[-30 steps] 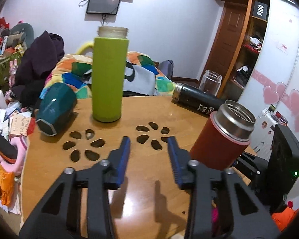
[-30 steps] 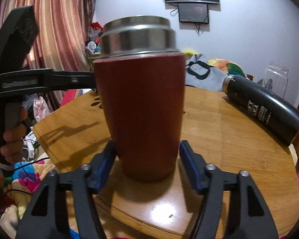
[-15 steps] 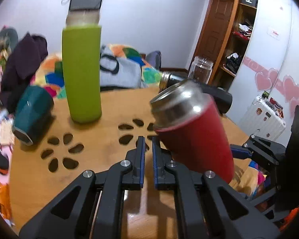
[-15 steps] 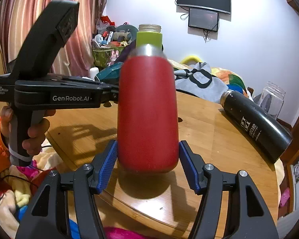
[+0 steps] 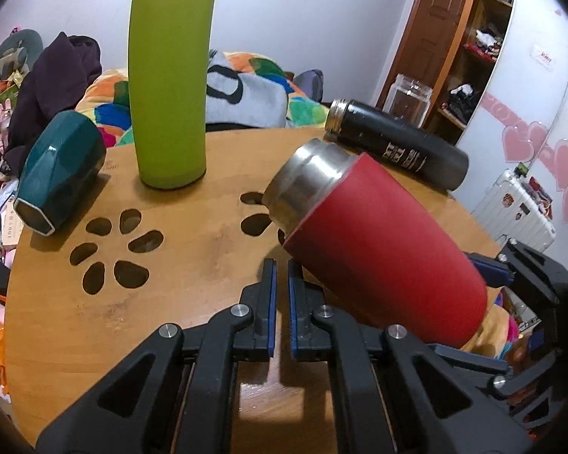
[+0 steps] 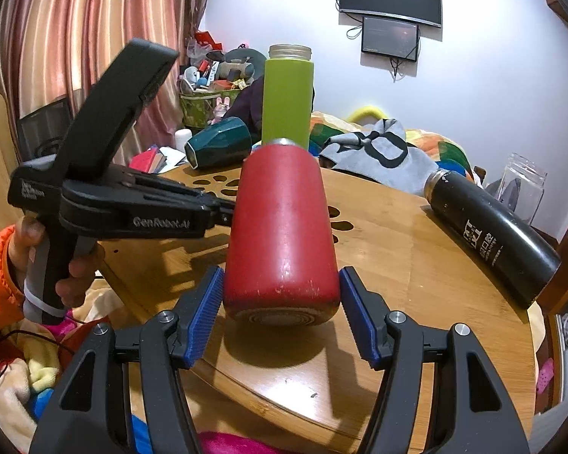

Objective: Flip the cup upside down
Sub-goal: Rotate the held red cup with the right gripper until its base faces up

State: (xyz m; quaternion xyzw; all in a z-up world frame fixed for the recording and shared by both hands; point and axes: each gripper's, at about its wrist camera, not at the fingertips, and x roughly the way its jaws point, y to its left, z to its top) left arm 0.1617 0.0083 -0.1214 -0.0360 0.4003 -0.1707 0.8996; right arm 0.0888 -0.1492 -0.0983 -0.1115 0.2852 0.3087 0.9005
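The red cup with a steel rim (image 5: 382, 242) is tilted far over above the round wooden table (image 5: 193, 272), its open end pointing away from my right gripper. My right gripper (image 6: 282, 302) is shut on the red cup (image 6: 282, 234) near its base, blue pads on both sides. My left gripper (image 5: 279, 287) is shut and empty, its tips just left of the cup's body. In the right wrist view the left gripper's body (image 6: 132, 208) reaches in from the left and its tip touches the cup's side.
A tall green bottle (image 5: 170, 83) stands upright at the back of the table. A dark teal cup (image 5: 56, 178) lies on its side at the left. A black flask (image 5: 397, 147) lies at the back right, a glass jar (image 5: 409, 98) behind it. Flower-shaped cut-outs (image 5: 117, 249) pierce the tabletop.
The red cup went from upright on the table to lifted and tilted far over in my right gripper. My left gripper closed and moved in beside the cup.
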